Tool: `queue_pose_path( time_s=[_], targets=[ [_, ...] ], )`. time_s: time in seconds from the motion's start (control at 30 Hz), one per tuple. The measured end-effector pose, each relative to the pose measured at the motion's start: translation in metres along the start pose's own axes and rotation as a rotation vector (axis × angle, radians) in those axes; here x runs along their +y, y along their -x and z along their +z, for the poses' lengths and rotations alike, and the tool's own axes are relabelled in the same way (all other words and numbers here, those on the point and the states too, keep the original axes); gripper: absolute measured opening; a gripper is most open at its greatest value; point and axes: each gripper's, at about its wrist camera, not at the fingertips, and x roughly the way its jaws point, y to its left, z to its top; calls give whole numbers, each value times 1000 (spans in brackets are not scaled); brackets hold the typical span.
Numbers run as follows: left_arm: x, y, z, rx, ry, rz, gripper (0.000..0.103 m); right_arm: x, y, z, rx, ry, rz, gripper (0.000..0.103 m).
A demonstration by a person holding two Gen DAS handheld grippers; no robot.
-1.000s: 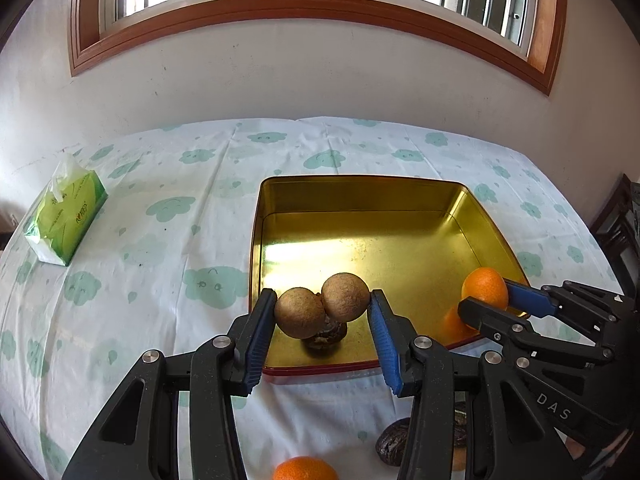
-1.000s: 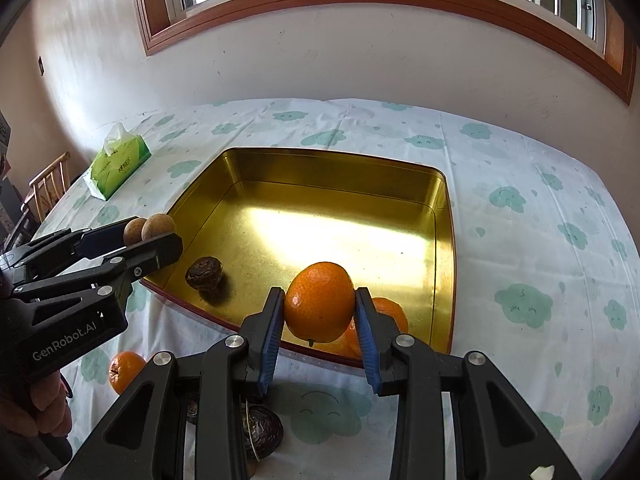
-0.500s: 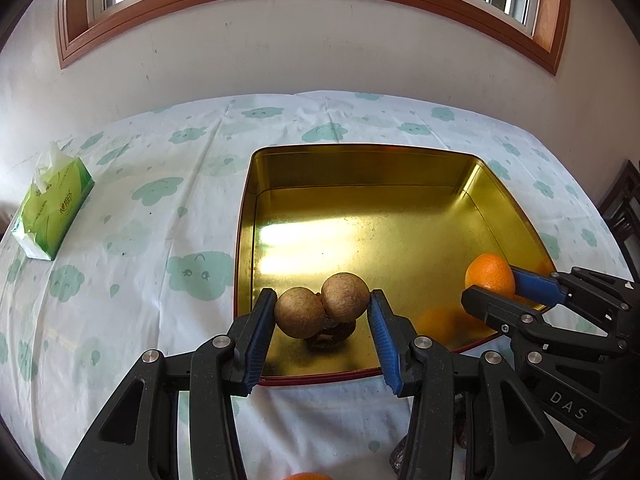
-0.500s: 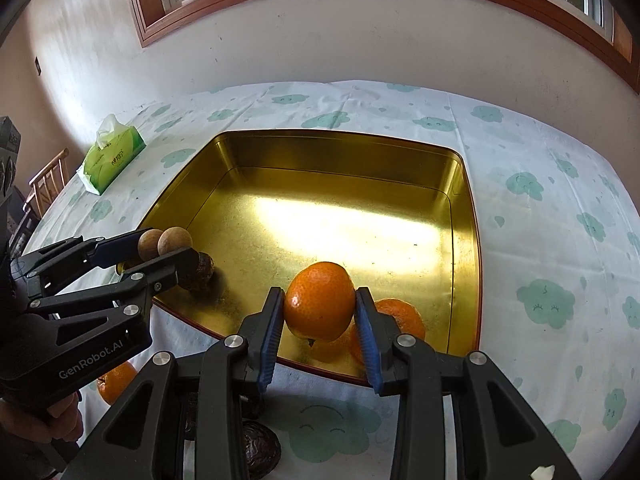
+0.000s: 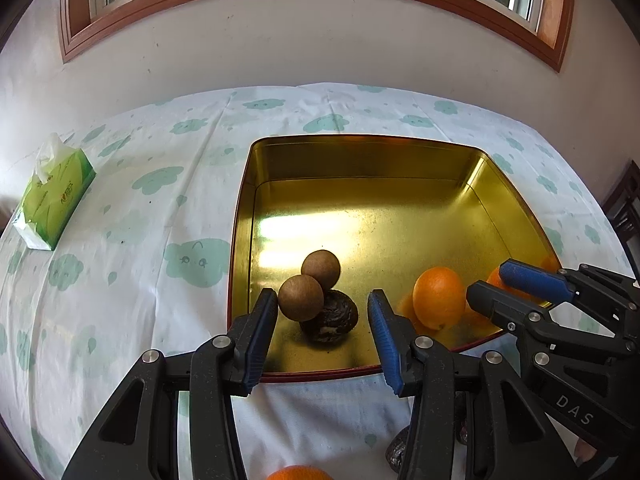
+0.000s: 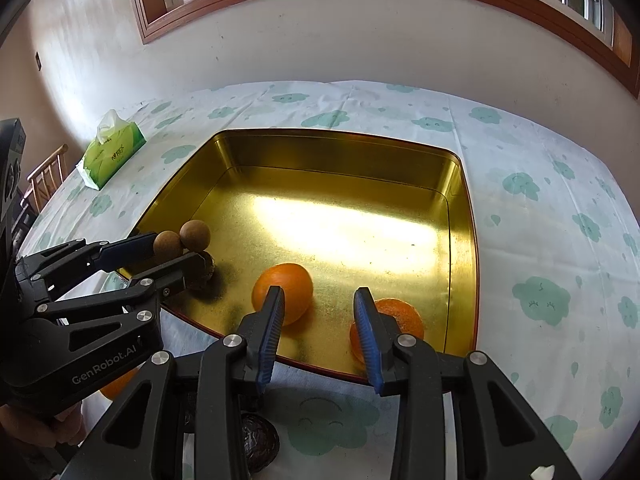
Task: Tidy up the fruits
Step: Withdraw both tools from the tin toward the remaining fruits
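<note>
A gold tray (image 5: pixel 360 160) (image 6: pixel 340 148) sits on the cloud-print tablecloth. My left gripper (image 5: pixel 322 320) is open over the tray's near left corner. Two joined brown round fruits (image 5: pixel 310 286) (image 6: pixel 184 238) rest on a dark wrinkled fruit (image 5: pixel 332 316) between its fingers. My right gripper (image 6: pixel 318 320) is open at the tray's near edge. One orange (image 6: pixel 286 288) (image 5: pixel 438 302) lies in the tray by its left finger, a second orange (image 6: pixel 396 322) lies behind its right finger.
A green tissue pack (image 5: pixel 54 196) (image 6: pixel 112 154) lies at the far left. Outside the tray's near edge lie another orange (image 5: pixel 298 473) and a dark wrinkled fruit (image 6: pixel 258 440). A wooden chair (image 6: pixel 44 176) stands at the left.
Both grippers have opened. The left one let the two brown fruits down onto the dark fruit in the tray. The right one let its orange go into the tray.
</note>
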Motion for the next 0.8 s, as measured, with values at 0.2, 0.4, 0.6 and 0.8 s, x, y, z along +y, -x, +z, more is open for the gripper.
queue_pose_path(
  time_s=[0.2, 0.4, 0.6, 0.8],
  targets=[
    [0, 11, -4, -13, 9, 3, 48, 0, 9, -1, -6, 0, -9, 34],
    [0, 44, -15, -58, -2, 9, 48, -2, 39, -16, -37, -4, -19, 34],
    [11, 80, -38, -96, 18, 22, 48, -4, 63, -48, -33, -12, -19, 34],
    [30, 102, -78, -86, 49, 48, 48, 4, 77, -88, -4, -3, -8, 34]
  ],
)
